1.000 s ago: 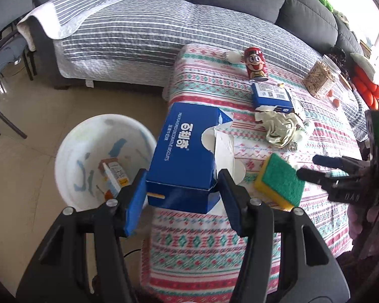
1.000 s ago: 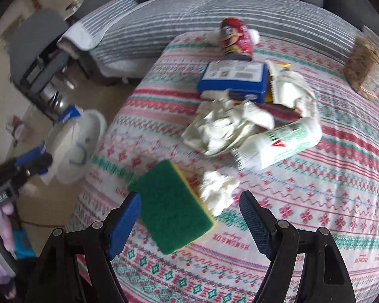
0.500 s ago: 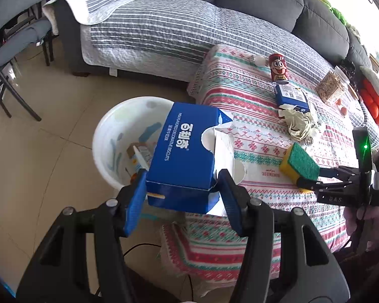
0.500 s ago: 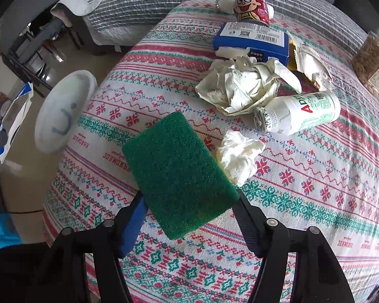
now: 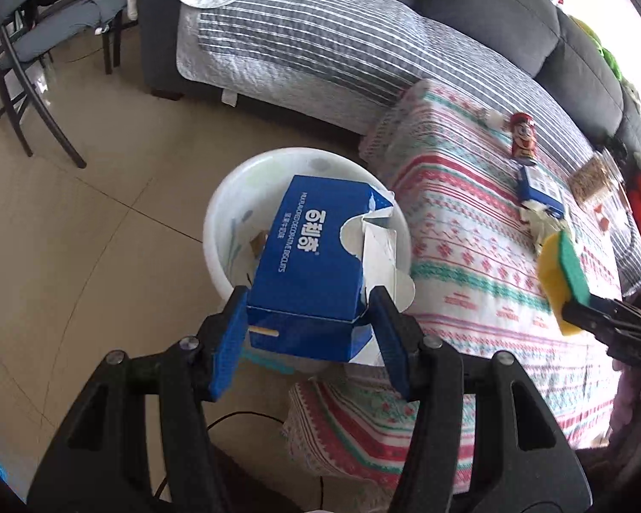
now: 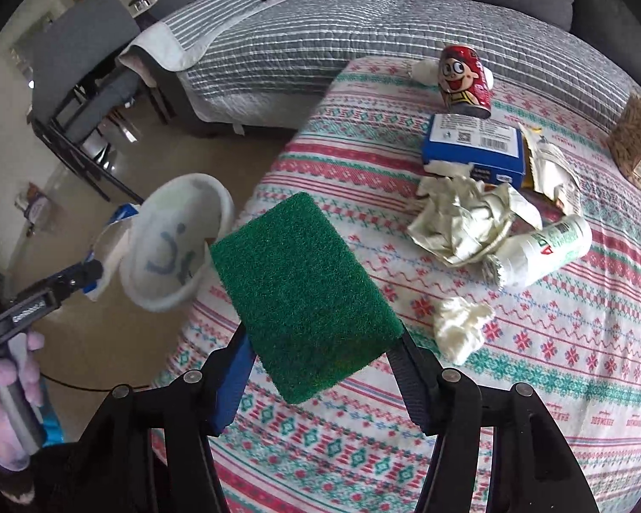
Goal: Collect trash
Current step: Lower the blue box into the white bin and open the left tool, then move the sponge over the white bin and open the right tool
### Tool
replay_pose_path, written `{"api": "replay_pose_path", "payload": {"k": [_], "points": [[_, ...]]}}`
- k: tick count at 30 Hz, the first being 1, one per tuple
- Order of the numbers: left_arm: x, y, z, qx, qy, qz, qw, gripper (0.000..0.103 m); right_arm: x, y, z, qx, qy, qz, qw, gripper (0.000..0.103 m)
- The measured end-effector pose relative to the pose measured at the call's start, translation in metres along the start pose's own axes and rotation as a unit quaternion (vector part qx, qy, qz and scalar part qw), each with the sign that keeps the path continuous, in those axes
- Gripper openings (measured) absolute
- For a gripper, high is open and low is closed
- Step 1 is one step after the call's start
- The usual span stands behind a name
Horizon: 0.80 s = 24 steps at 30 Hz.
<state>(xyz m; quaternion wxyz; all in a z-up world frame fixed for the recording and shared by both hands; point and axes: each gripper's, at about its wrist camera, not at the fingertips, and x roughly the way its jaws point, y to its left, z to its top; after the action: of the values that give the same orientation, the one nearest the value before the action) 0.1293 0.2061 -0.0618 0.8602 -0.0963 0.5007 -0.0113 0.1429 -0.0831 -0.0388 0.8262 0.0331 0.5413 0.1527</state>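
trash here is mostly paper and packaging on the patterned tablecloth (image 6: 555, 342), with one piece in each gripper. the left gripper (image 5: 310, 333) has its blue pads pressed on the two sides of an opened blue biscuit box (image 5: 312, 265), its jaws about half spread, and holds the box tilted over the white basin (image 5: 218, 231) that sits on the tiled floor just beside the table. a few scraps lie inside the basin. the right gripper (image 6: 320, 355) has the green scouring sponge (image 6: 303, 290) between its fingers, lifted clear of the cloth; its jaws are closing on the sponge, which fills the gap between them. in the left wrist view the sponge's yellow underside shows. on the table behind it lie a small white crumpled tissue (image 6: 461, 325), a white bottle on its side (image 6: 542, 252), a large crumpled wrapper (image 6: 470, 222), a second blue box (image 6: 474, 149) and an upright red can with a cartoon face (image 6: 463, 81). a grey striped sofa (image 6: 363, 30) stands beyond the table.
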Motion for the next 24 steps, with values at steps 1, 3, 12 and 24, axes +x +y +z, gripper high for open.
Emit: {"api": "replay_pose_path", "payload": {"k": [1,3,12,24], "points": [[0.002,0.001,0.001,-0.001,-0.001,0.002,1.0,0.058,0.002,0.003,0.002,-0.001,-0.001,0.0,1.0,0.063],[0.009,0.005,0.003,0.001,-0.004,0.011,0.9999,0.059,0.007,0.008,0.007,0.0,-0.002,0.0,1.0,0.063],[0.019,0.015,0.006,-0.014,-0.021,0.05,0.9984,0.093,0.021,0.026,0.018,0.012,-0.011,0.015,1.0,0.063],[-0.024,0.036,-0.01,0.045,-0.075,0.091,0.992,0.102,0.06,0.079,0.035,-0.006,-0.014,0.048,0.999,0.063]]}}
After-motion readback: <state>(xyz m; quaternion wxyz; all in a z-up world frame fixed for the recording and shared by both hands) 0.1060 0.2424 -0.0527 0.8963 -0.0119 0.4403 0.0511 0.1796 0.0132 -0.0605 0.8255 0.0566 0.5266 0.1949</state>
